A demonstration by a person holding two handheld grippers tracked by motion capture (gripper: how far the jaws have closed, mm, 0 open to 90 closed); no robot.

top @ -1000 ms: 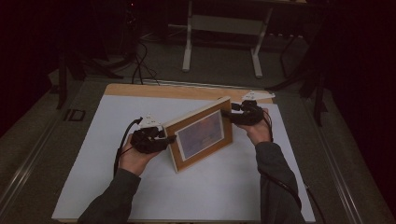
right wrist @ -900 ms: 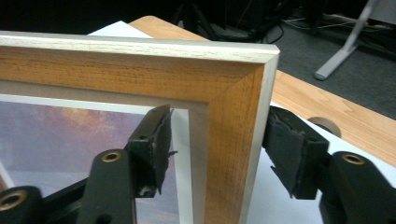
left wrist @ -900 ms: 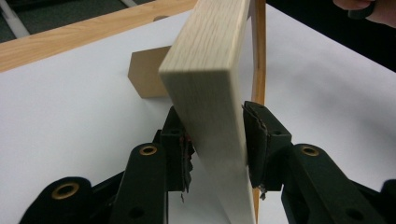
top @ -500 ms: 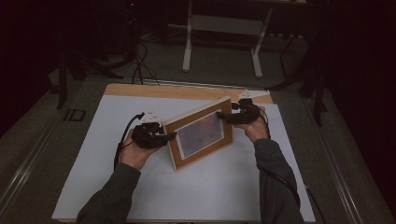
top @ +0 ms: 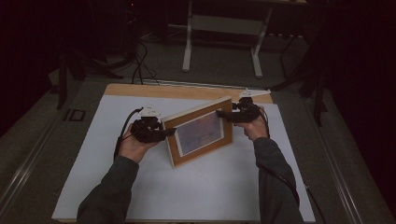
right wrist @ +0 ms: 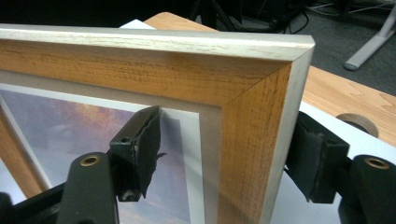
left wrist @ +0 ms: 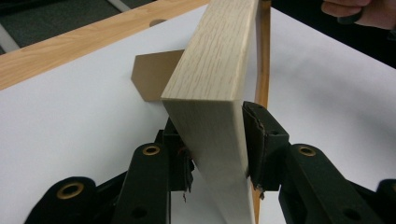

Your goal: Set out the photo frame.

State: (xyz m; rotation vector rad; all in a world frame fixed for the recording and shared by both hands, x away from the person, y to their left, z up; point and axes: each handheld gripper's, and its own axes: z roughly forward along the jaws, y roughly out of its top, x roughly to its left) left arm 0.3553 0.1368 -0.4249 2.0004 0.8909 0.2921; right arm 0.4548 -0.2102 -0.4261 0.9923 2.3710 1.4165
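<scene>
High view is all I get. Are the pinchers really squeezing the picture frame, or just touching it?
Observer: The left gripper has one pad on each face of the picture frame, pressed against its side edge.
Operator: And the other one?
Observer: The right gripper straddles the frame's upper corner: one pad lies on the glass at the front, the other sits at the back.
Operator: Is anything behind the frame?
Observer: Yes, a brown cardboard stand sticks out from the back, over the white mat.
</scene>
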